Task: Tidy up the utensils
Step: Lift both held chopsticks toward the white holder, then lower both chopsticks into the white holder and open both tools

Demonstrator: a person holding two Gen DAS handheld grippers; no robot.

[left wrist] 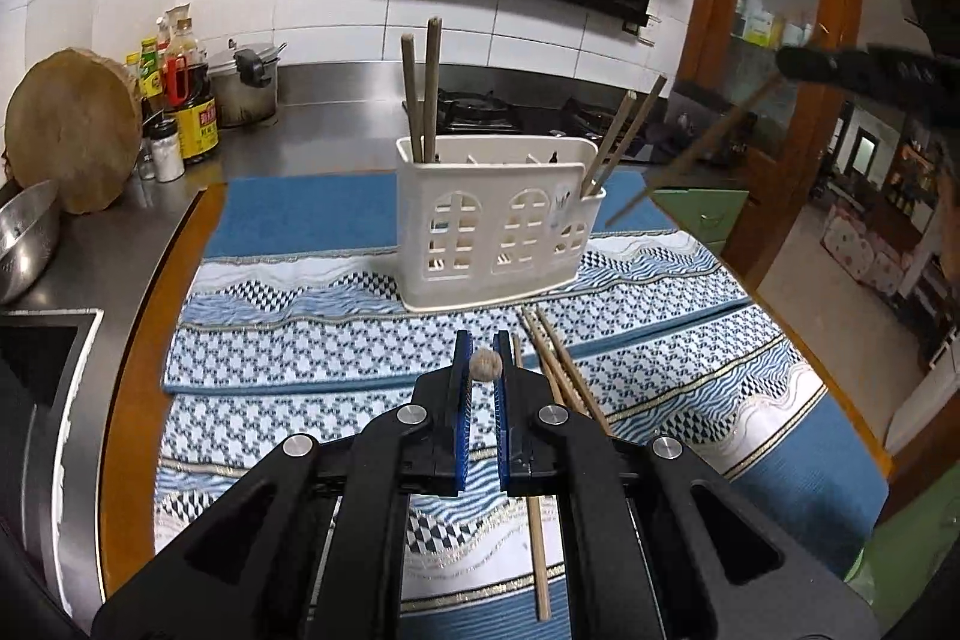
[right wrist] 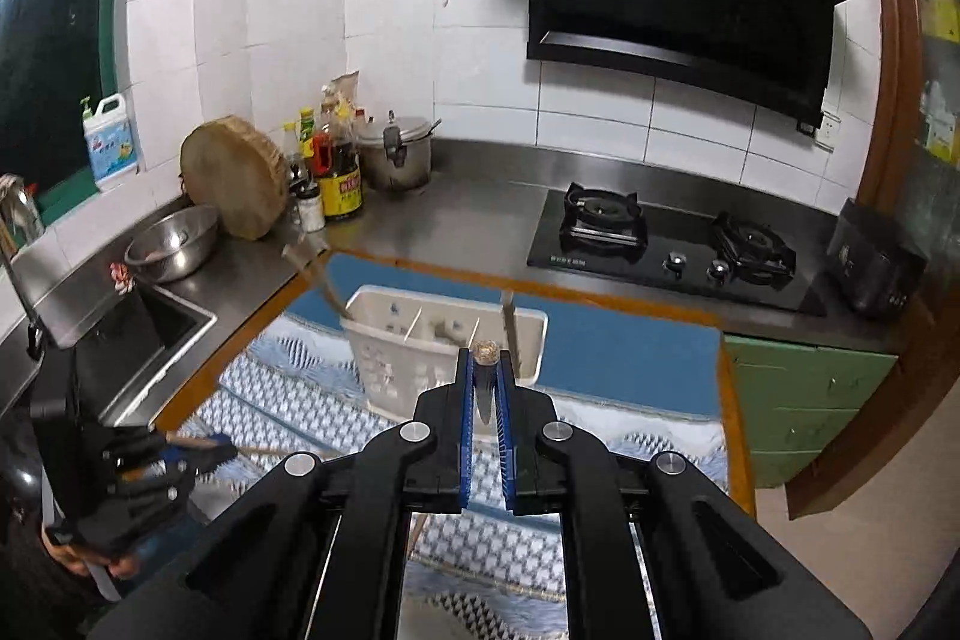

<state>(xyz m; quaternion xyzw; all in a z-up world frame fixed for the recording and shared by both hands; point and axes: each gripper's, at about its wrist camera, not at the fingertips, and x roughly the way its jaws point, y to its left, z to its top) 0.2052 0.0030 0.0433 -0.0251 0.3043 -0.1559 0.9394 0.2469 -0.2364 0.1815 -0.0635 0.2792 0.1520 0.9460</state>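
Observation:
A white utensil holder (left wrist: 498, 226) stands on the patterned mat (left wrist: 288, 352), with two chopsticks (left wrist: 420, 94) upright in its left slot and two more (left wrist: 624, 136) leaning in its right slot. My left gripper (left wrist: 485, 358) is shut on a wooden chopstick (left wrist: 540, 550) whose round end shows between the pads. Loose chopsticks (left wrist: 561, 370) lie on the mat just right of it. My right gripper (right wrist: 485, 361) is shut on another chopstick (right wrist: 485, 352), above and in front of the holder (right wrist: 444, 346). In the left wrist view that gripper (left wrist: 792, 67) hangs high at the right, its chopstick (left wrist: 690, 160) slanting down.
A steel counter carries a round chopping block (right wrist: 234, 178), sauce bottles (right wrist: 336, 172), a pot (right wrist: 399, 154) and a steel bowl (right wrist: 174, 244). The sink (right wrist: 144, 334) is on the left and the gas hob (right wrist: 672, 244) at the back right. A person's hand (right wrist: 72, 556) holds the left gripper (right wrist: 225, 448).

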